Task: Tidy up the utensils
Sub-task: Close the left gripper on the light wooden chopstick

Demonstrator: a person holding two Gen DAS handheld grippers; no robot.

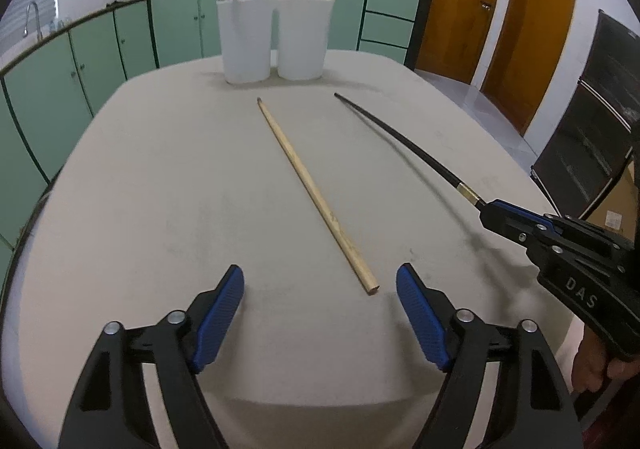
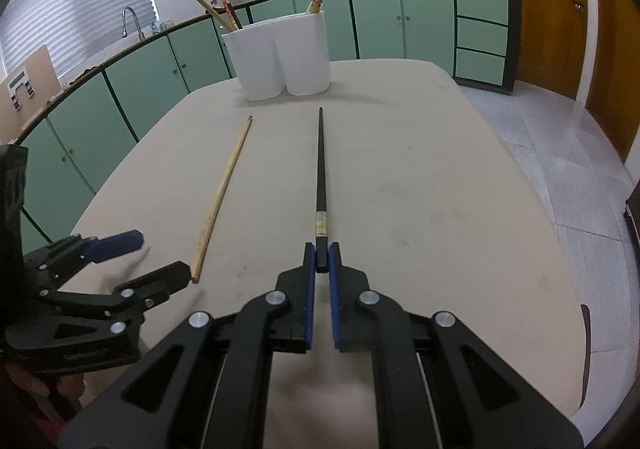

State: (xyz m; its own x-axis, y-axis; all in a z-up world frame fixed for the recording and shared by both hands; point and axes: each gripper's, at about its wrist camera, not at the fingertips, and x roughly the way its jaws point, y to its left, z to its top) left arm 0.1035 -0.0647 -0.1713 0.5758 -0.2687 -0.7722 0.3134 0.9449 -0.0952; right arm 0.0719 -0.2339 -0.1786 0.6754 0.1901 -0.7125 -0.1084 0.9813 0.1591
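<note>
A wooden chopstick (image 1: 312,189) lies on the beige table (image 1: 160,209), its near end just ahead of my open, empty left gripper (image 1: 320,289). It also shows in the right wrist view (image 2: 222,197). My right gripper (image 2: 322,261) is shut on the thick end of a black chopstick (image 2: 320,165), which points toward the white two-part utensil holder (image 2: 280,53). In the left wrist view the black chopstick (image 1: 404,141) and right gripper (image 1: 486,211) are at the right. The holder (image 1: 274,37) stands at the table's far side with several chopsticks upright in both parts.
Green cabinets (image 1: 100,49) run behind the table, with a sink tap (image 2: 130,21) at the left. Wooden doors (image 1: 520,29) and tiled floor (image 2: 540,153) are to the right. The left gripper (image 2: 160,257) sits near the table's left front.
</note>
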